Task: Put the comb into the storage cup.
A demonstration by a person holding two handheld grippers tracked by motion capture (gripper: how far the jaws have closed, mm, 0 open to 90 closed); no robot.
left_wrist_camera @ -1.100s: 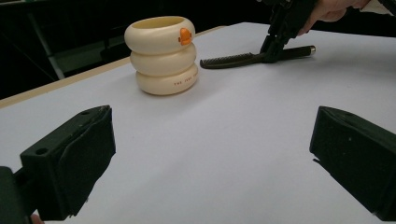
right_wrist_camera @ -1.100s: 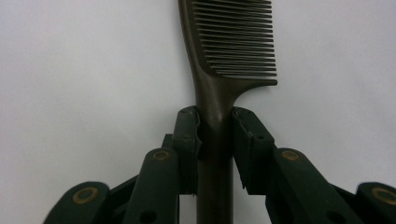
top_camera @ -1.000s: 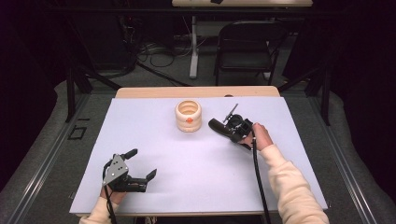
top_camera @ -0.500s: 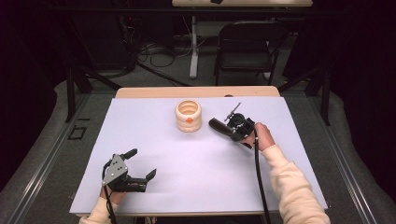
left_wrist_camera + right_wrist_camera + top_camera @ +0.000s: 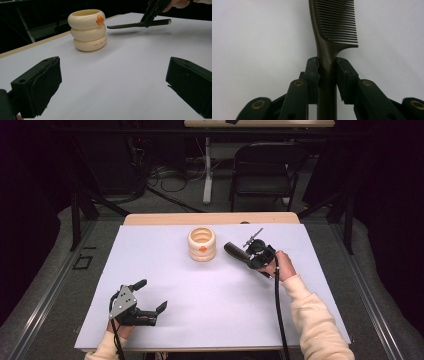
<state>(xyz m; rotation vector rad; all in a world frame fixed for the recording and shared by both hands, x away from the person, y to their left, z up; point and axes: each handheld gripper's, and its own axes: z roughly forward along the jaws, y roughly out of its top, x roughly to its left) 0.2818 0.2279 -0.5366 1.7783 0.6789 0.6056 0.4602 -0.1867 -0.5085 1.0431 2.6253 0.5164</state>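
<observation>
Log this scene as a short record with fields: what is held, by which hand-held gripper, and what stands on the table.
held item: dark comb, clamped by its handle
holder: right hand-held gripper, shut on the comb, teeth end toward the holder
left hand-held gripper: open, nothing between its jaws
on table: cream ringed holder with orange spot, upright
surface: white table sheet

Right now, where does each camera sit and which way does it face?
High view: above the person's side, looking forward and down on the white table sheet; both forearms and tongs show.
Left gripper view: rides the left tongs, low over the table, facing the cream three-ringed stacked holder; its open black jaws show.
Right gripper view: rides the right tongs, looking down at the dark brown plastic comb they clamp.
Shared: high and left views both show holder and comb.
</observation>
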